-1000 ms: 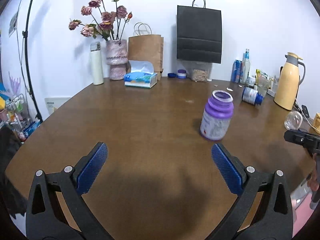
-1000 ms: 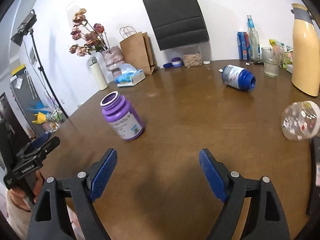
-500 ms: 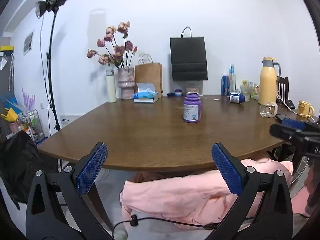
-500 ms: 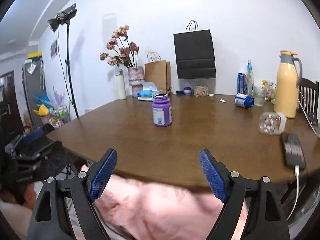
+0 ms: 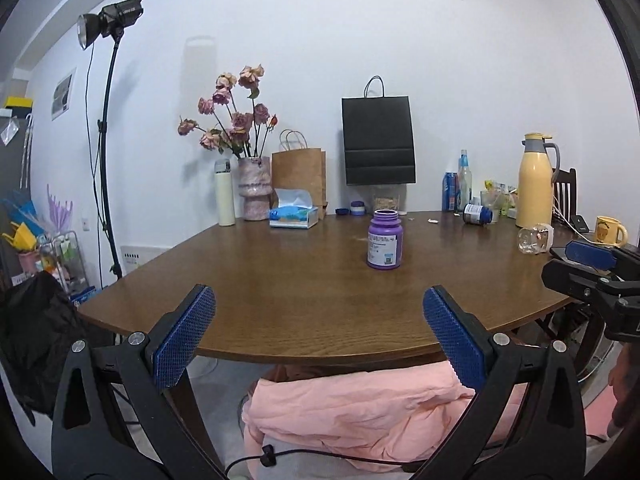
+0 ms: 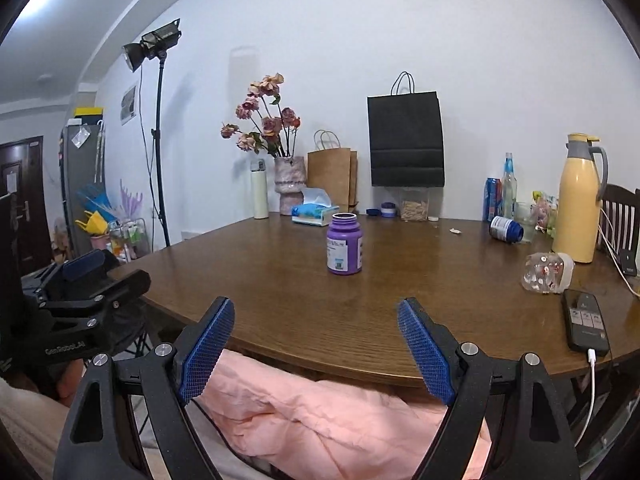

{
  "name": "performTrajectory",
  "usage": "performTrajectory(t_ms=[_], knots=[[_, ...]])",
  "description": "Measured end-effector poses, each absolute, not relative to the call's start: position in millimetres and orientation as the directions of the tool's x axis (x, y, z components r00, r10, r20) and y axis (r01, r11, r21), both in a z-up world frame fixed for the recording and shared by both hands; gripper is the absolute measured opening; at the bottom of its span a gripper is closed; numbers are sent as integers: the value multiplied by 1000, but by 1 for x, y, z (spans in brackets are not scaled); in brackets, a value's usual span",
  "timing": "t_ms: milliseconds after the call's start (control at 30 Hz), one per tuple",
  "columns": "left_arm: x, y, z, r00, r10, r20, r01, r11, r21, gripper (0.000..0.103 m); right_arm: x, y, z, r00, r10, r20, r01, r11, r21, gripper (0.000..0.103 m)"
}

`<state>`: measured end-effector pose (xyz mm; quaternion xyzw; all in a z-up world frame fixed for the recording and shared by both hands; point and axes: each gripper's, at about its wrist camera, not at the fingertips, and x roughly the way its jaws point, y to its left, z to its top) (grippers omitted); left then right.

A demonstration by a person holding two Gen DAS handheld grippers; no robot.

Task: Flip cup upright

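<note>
A purple bottle-shaped cup (image 5: 384,240) stands upright with its mouth up on the brown table (image 5: 280,292); it also shows in the right wrist view (image 6: 344,244). My left gripper (image 5: 320,336) is open and empty, held back off the table's near edge. My right gripper (image 6: 316,352) is open and empty, also behind the near edge. Each gripper shows at the side of the other's view: the right one (image 5: 592,264) and the left one (image 6: 84,280).
A clear glass cup (image 6: 546,272) lies on its side at the right, near a phone (image 6: 586,326) on a cable. A blue-capped bottle (image 6: 506,230) lies further back. A yellow jug (image 6: 578,216), vase, tissue box and paper bags line the far edge. Pink cloth (image 6: 320,420) lies below.
Both grippers have pulled back and down from over the table to behind its near edge. The purple cup stays upright in place.
</note>
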<state>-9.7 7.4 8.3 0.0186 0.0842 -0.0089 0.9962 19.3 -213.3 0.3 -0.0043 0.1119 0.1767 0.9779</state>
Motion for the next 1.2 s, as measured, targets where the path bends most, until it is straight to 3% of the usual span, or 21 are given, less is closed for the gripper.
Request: performTrajectory(t_ms=[1200], knots=[[-14,8,9,992,-5,-127,9,999,32,103,18,-210,-2,906,358,-228,-365,931,11,88]])
